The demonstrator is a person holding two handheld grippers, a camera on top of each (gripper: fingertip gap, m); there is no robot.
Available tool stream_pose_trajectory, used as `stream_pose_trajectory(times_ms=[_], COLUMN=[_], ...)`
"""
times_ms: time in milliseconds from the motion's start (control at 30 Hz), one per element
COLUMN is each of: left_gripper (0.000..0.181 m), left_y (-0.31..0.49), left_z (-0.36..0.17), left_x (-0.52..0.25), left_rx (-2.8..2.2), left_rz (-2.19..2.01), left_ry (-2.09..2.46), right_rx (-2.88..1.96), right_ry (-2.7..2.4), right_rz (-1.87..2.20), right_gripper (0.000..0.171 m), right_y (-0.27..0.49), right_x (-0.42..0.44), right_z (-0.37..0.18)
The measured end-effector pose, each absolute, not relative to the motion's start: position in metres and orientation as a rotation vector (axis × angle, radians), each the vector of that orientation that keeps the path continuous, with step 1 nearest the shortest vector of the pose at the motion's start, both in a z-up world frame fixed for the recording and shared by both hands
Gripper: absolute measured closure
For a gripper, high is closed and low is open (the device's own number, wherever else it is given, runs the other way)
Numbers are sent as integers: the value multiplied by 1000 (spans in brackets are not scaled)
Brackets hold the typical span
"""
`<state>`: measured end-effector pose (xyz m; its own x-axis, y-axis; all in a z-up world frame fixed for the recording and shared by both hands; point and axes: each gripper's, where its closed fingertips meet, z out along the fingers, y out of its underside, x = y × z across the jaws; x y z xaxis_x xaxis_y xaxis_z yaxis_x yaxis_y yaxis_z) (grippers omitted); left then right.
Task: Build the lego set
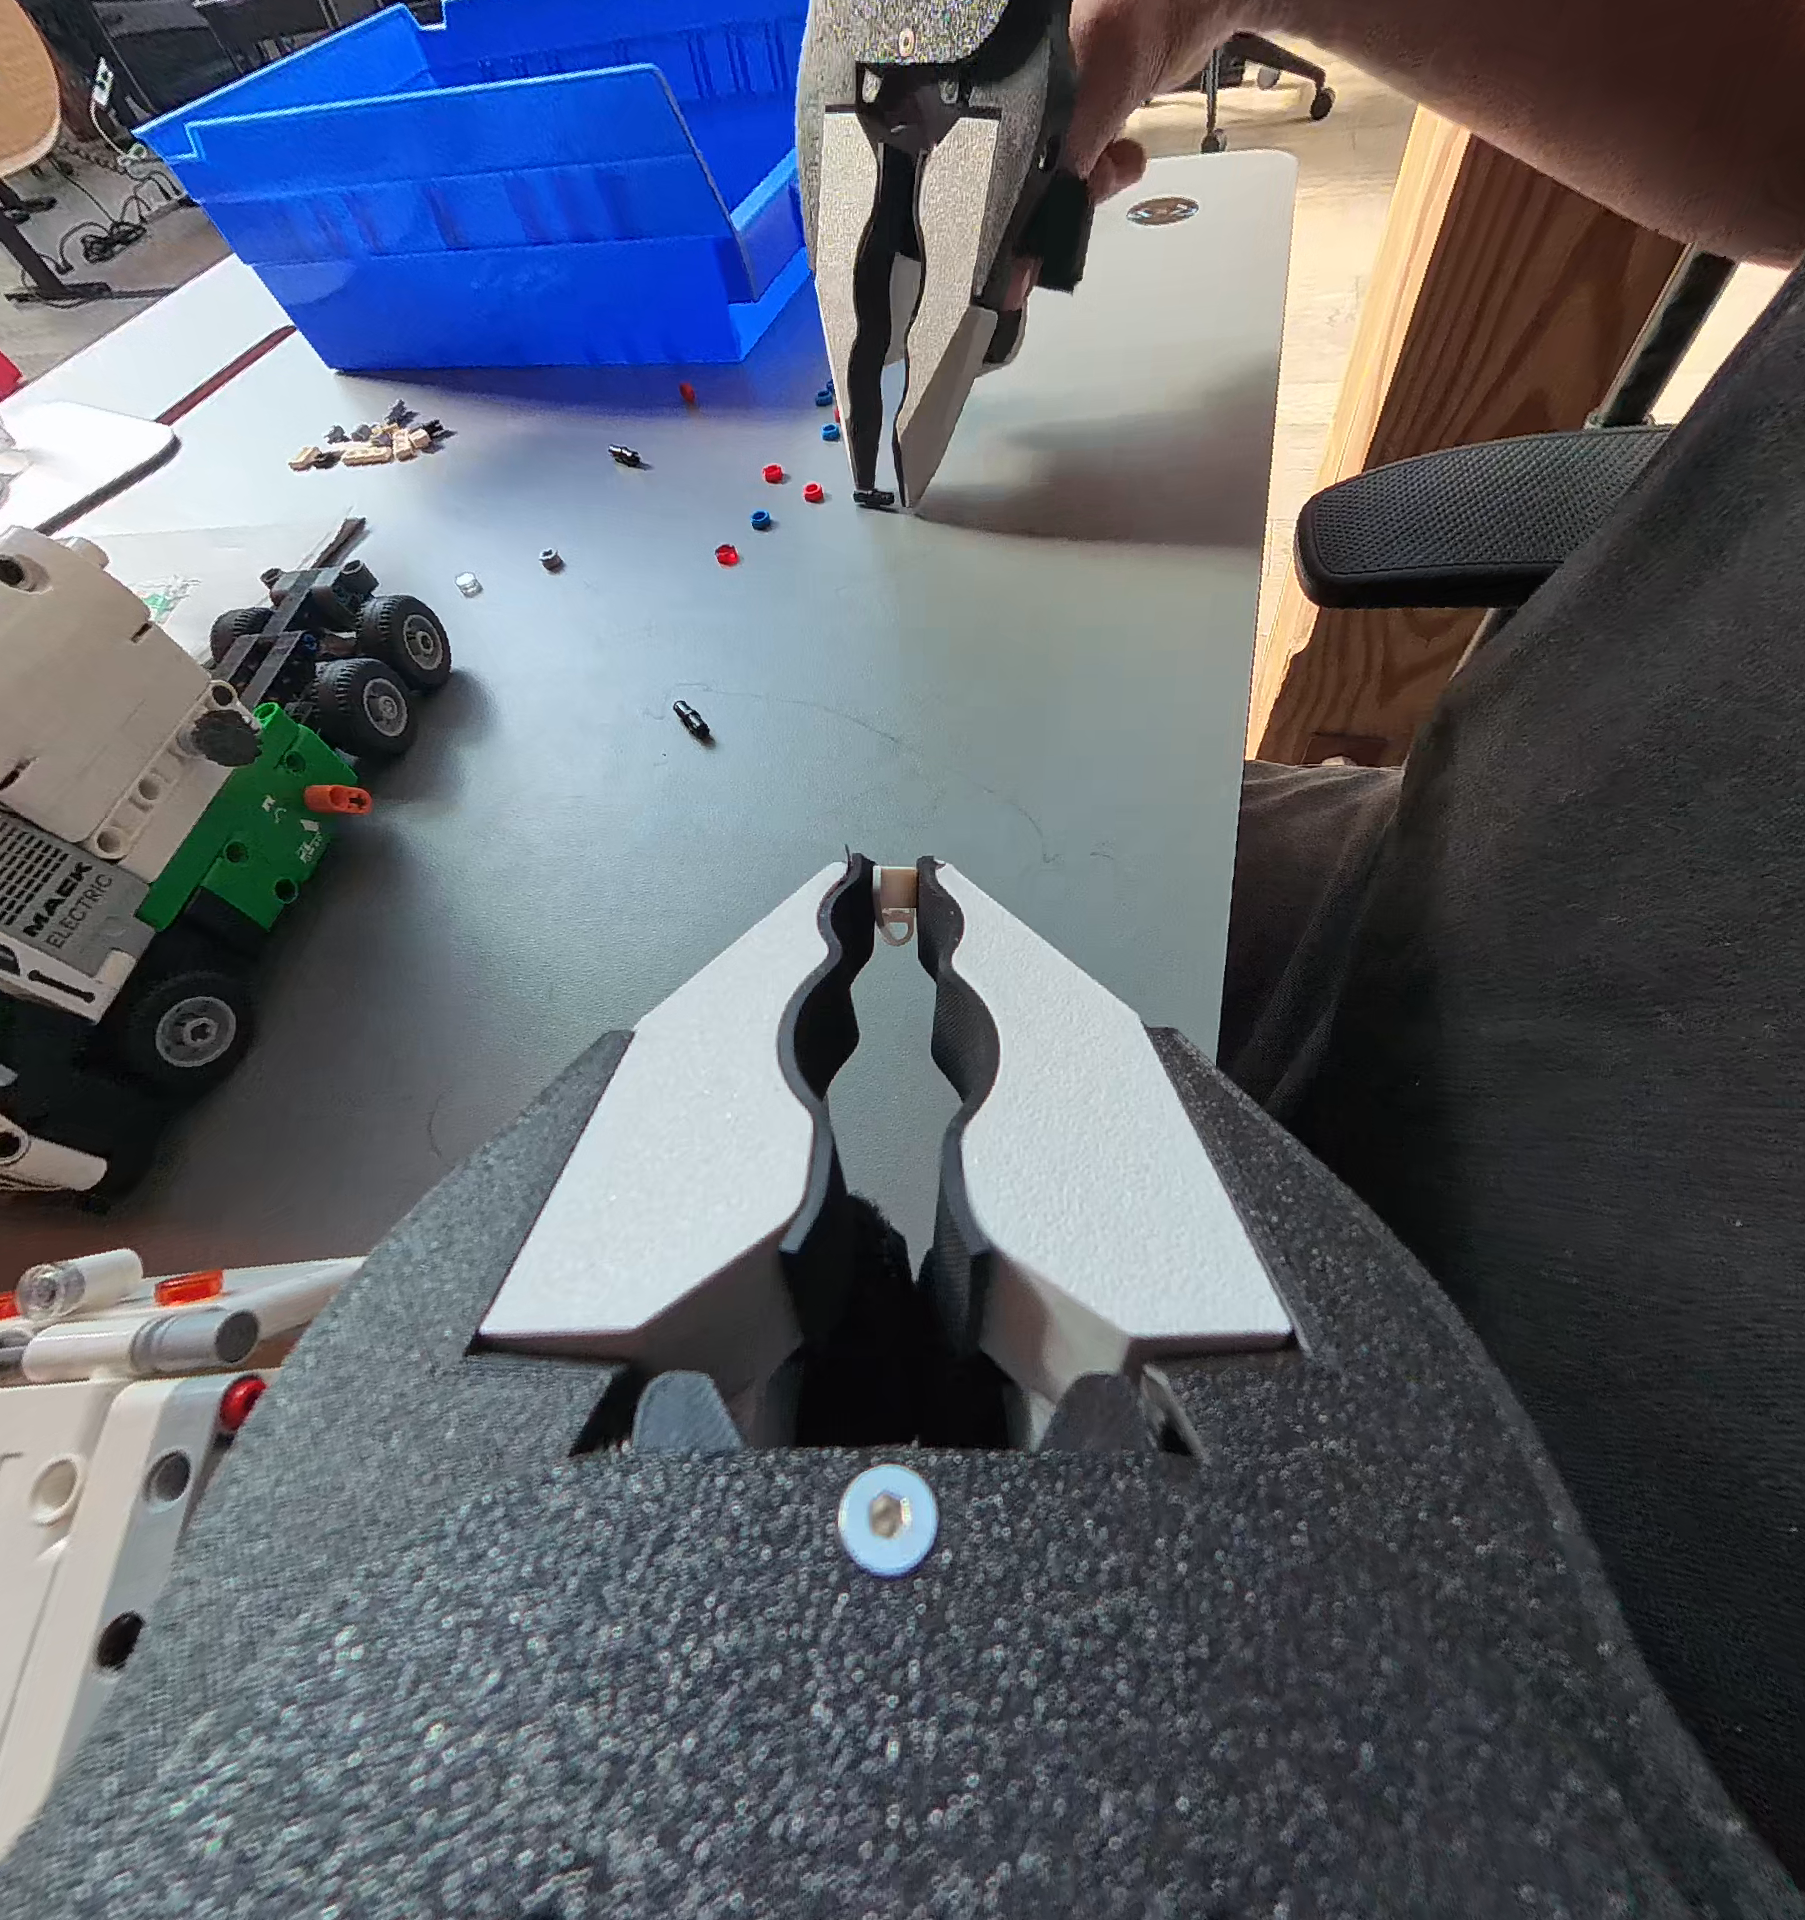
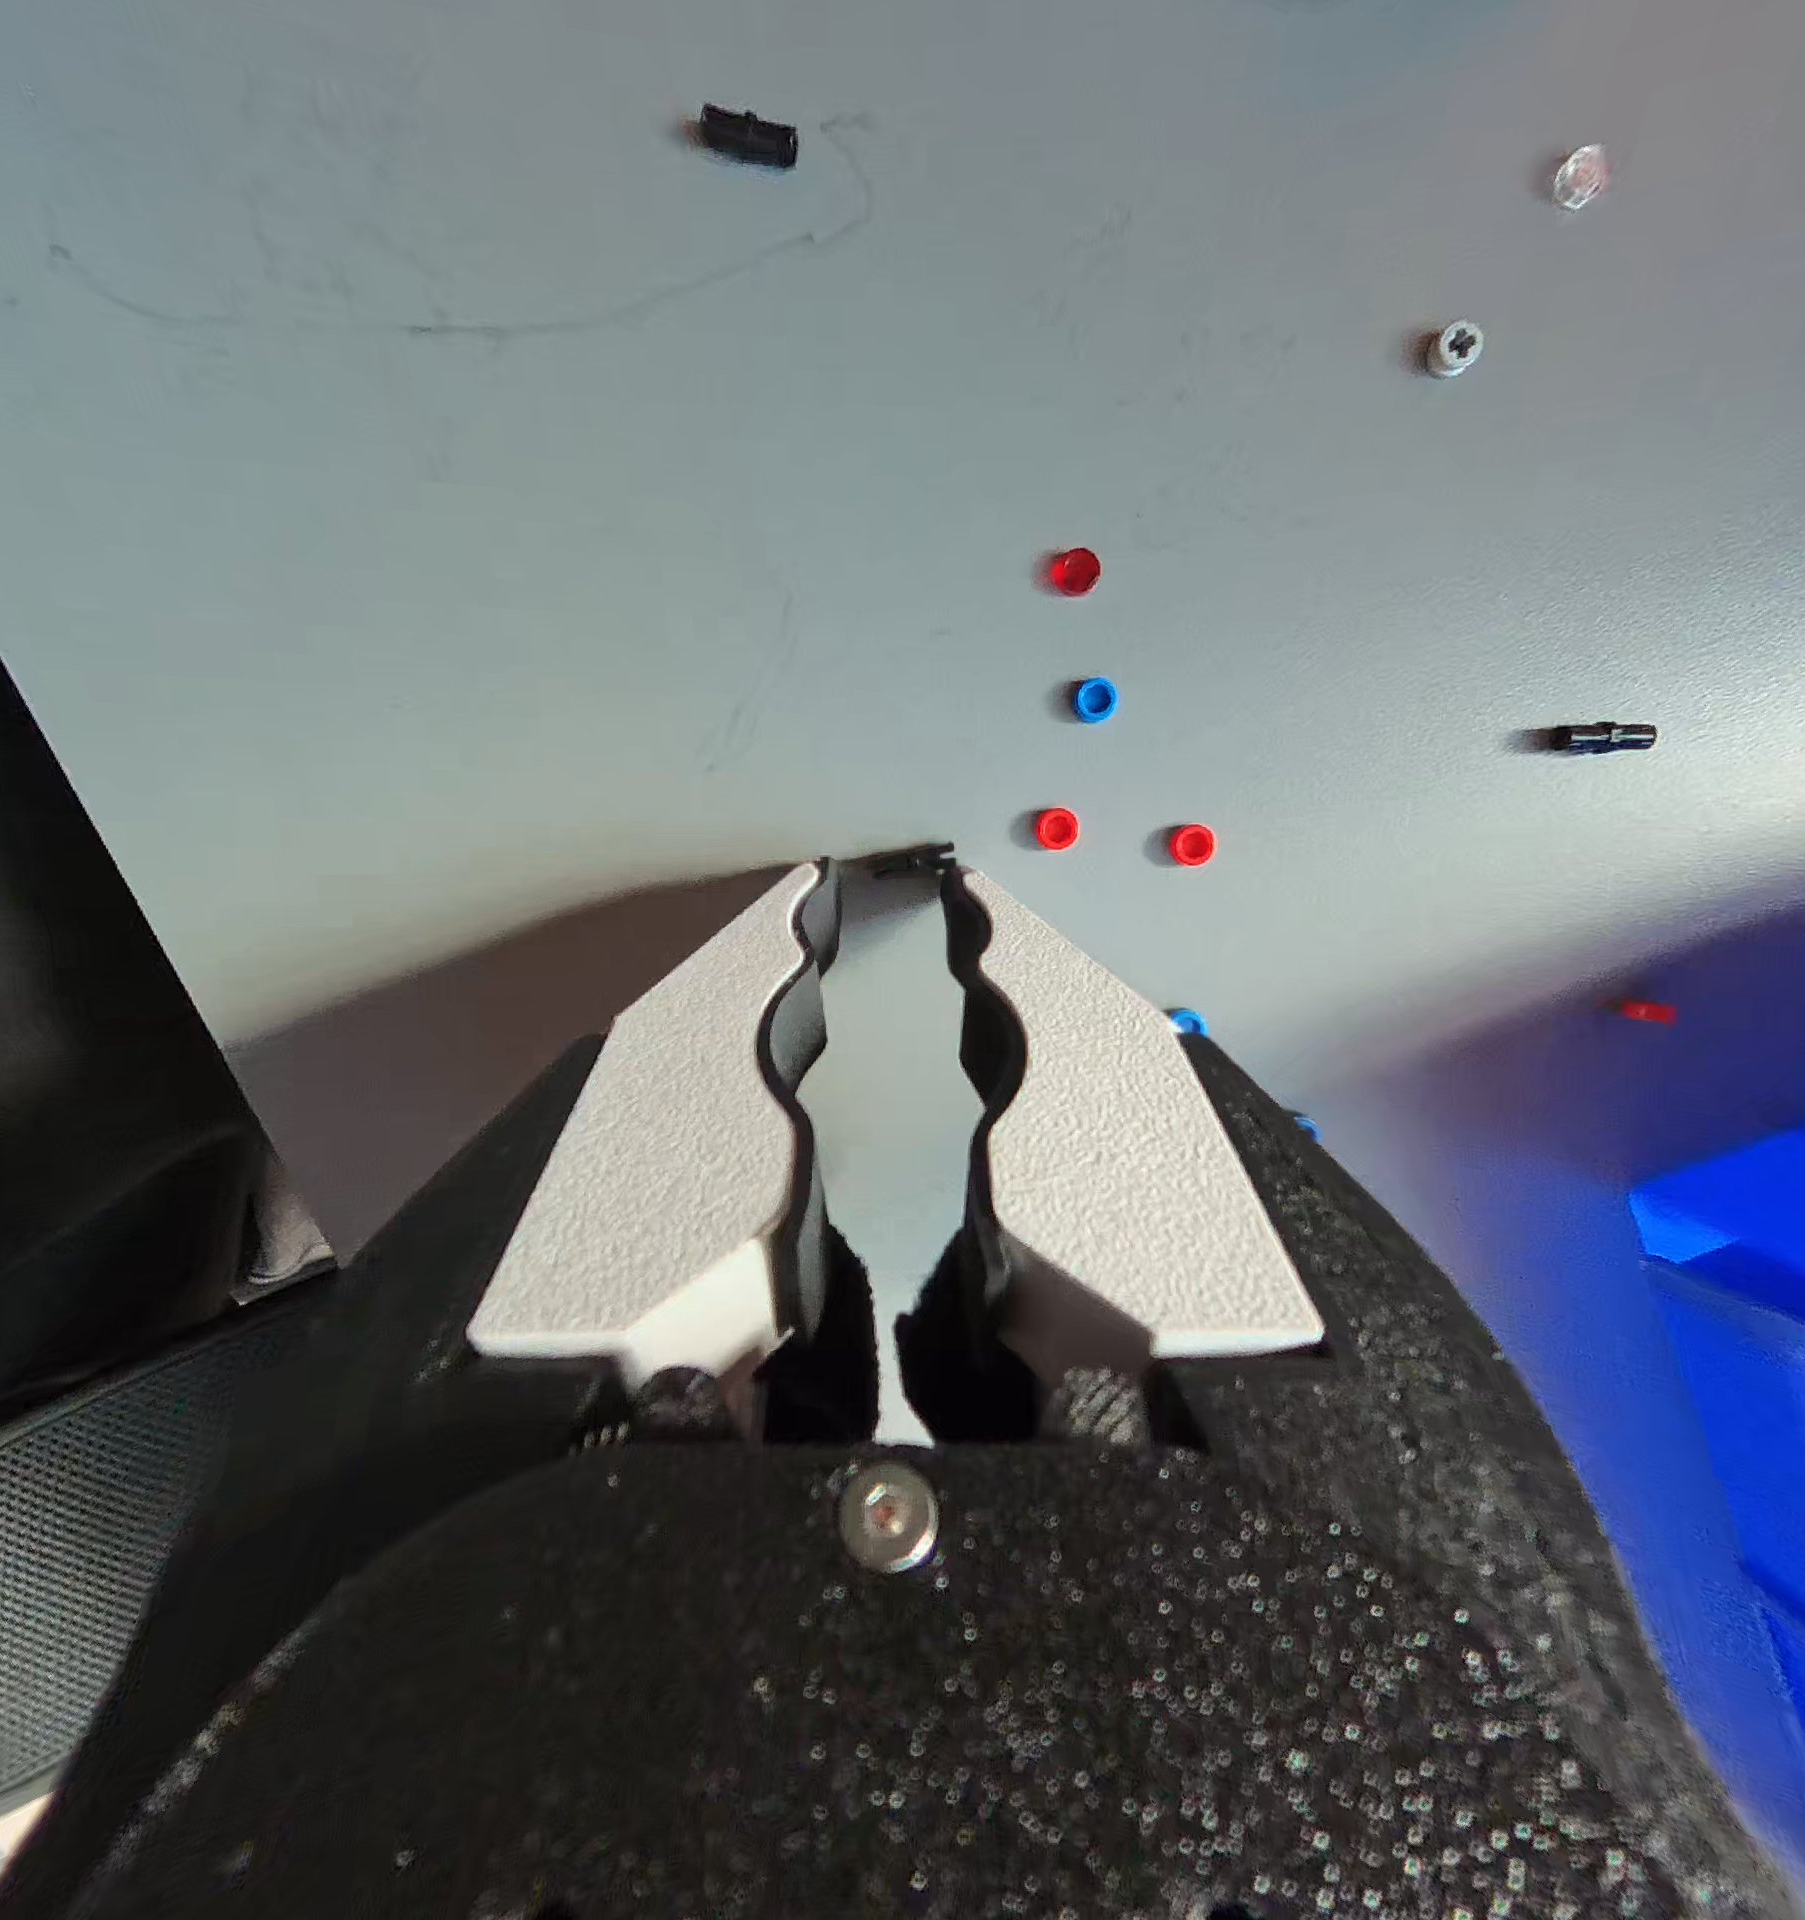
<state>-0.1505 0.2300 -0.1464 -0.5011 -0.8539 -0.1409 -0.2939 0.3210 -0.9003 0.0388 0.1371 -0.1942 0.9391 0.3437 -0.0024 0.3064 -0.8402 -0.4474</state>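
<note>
Grey table [image 1: 981, 675]; left tongs [image 1: 896, 871] pinch white piece [image 1: 895, 896] near edge.

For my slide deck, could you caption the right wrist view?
Right gripper reaches down over a small black pin on the grey table.

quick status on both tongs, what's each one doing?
Left tongs: shut on a small white piece.
Right tongs: open, tips down around a black pin on the table.

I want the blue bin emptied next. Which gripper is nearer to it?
Right. The right gripper points down at the table just beside the blue bin; the left gripper is farther back, holding a small white piece.
</note>
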Motion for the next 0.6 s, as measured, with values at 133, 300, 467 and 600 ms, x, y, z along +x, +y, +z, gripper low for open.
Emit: stream_pose_trajectory(times_ms=[133,300,467,600], left_gripper=[175,175,175,175], left_y=[230,230,230,230], left_z=[-147,-147,-147,-146], left_x=[-150,-150,-150,-151], left_rx=[-1007,-1011,-1007,-1006], left_rz=[-1145,-1147,-1145,-1145], left_ry=[1963,1966,1965,1963], right_rx=[-2590,-2573,-2642,-2956], right_ry=[-393,-387,-473,-612], right_rz=[98,90,15,13], right_gripper=[156,161,167,167], right_y=[141,141,136,105], right_x=[38,36,38,42], right_z=[-194,-194,-192,-182])
